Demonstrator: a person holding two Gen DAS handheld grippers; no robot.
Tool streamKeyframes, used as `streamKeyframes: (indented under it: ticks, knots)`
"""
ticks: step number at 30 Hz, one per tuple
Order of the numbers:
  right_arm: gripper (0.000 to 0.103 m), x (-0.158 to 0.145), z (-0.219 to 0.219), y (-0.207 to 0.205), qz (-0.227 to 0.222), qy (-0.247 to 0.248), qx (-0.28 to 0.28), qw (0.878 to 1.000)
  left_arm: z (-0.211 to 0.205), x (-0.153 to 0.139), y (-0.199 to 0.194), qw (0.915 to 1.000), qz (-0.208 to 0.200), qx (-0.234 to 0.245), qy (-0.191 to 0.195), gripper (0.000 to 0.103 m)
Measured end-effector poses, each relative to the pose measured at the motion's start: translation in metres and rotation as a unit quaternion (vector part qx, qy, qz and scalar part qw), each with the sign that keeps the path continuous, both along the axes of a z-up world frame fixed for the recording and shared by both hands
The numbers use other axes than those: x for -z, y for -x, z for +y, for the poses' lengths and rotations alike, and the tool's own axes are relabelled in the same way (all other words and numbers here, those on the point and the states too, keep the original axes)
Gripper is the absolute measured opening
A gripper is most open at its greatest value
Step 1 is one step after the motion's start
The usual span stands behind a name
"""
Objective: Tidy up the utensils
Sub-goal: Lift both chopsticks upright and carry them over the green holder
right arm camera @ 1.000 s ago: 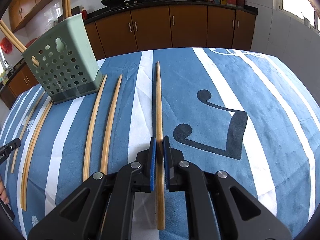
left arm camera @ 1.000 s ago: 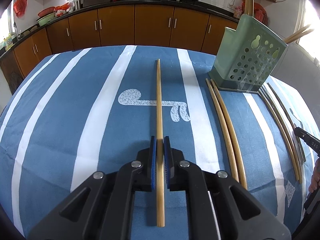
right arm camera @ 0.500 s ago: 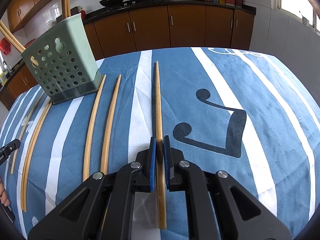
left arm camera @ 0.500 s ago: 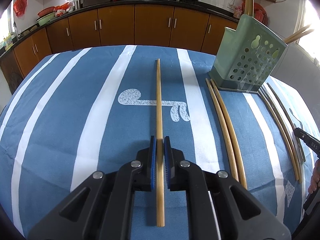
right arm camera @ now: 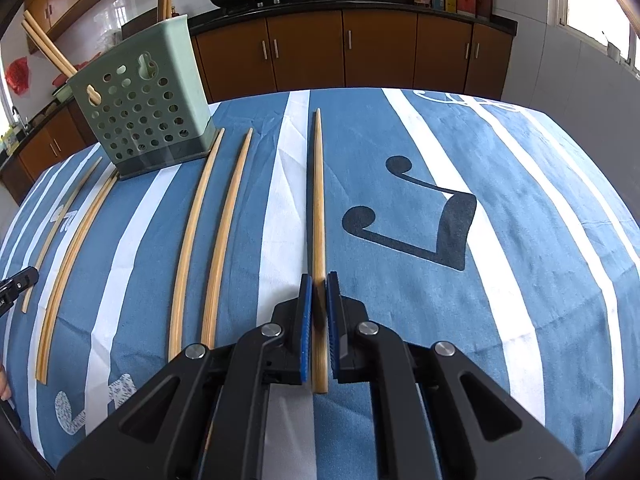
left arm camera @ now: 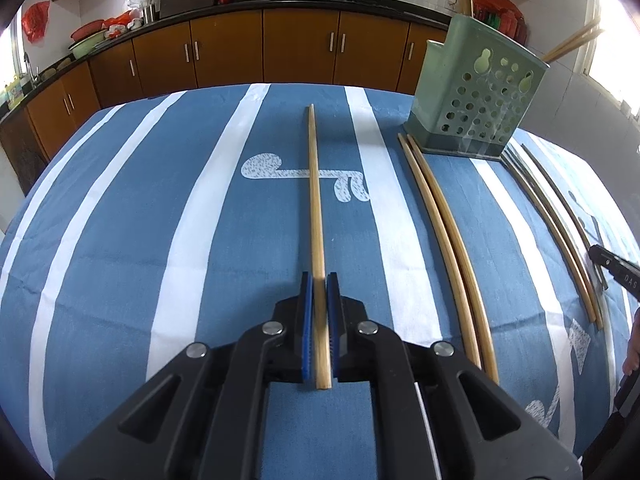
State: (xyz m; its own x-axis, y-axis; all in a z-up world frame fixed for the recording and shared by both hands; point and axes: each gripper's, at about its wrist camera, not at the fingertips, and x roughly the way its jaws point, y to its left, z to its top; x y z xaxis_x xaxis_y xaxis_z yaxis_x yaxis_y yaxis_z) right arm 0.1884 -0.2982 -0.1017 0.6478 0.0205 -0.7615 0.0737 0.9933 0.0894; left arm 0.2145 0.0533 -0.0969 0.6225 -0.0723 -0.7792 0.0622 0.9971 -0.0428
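My left gripper [left arm camera: 319, 280] is shut on a wooden chopstick [left arm camera: 316, 200] that points forward over the blue striped cloth. My right gripper [right arm camera: 319, 279] is shut on another wooden chopstick [right arm camera: 318, 200], also pointing forward. A green perforated utensil holder [left arm camera: 476, 96] stands at the far right in the left wrist view and at the far left in the right wrist view [right arm camera: 144, 108], with chopsticks sticking out of its top. Two loose chopsticks [left arm camera: 444, 232] lie between the grippers, also shown in the right wrist view [right arm camera: 208, 232].
More chopsticks [left arm camera: 560, 232] lie beyond the holder, seen too in the right wrist view [right arm camera: 68, 248]. The other gripper's tip shows at each frame edge [left arm camera: 612, 268]. Kitchen cabinets [left arm camera: 300, 48] stand behind the table.
Both held chopsticks have lifted slightly at the near end; the view has shifted a little closer to the table. The loose chopsticks and holder have not moved.
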Motion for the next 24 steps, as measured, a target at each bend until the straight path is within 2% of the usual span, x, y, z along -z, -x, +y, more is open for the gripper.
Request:
streamKeyframes:
  ticks: [4, 15, 24]
  knots:
    - [0.008, -0.009, -0.006, 0.001, -0.006, -0.017, 0.007, 1.0, 0.0, -0.006, 0.004, 0.9999, 0.001, 0.004, -0.011, 0.008]
    - [0.008, -0.066, -0.026, 0.014, -0.09, -0.033, 0.028, 0.995, 0.018, -0.073, 0.014, 0.996, -0.087, -0.016, 0.015, 0.008]
    - [0.008, -0.078, -0.032, 0.017, -0.106, -0.031, 0.032, 0.993, 0.023, -0.096, 0.015, 0.9929, -0.113, -0.025, 0.026, 0.008]
